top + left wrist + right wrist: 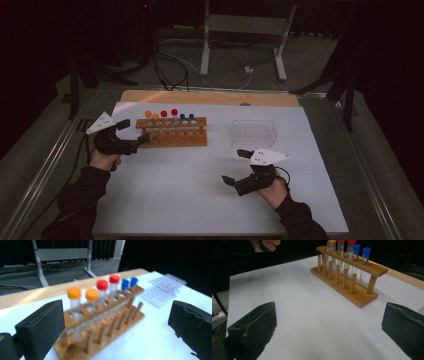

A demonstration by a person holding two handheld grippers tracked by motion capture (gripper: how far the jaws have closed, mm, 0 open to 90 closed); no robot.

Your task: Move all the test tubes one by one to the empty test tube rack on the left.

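Claw, left (134,134): released, jaws spread wide with nothing between them, standing just beside the left end of the wooden test-tube rack (172,132). Claw, right (236,167): likewise released and empty, well apart from the rack, low over the white counter (190,195).

Item: six capped test tubes, upright in the rack's back row near the counter's far left; two orange caps (74,292), two red caps (102,285), two blue caps (125,284).
Handling, as judged: clear, thin-walled tubes, light, smooth and likely brittle; a hard pinch or sideways pull could crack one or tip the rack.
Hold: just under the cap, where the tube stands proud of the top rail; lift straight up.

Also present: clear plastic grid rack (253,132), empty, to the right of the wooden one.
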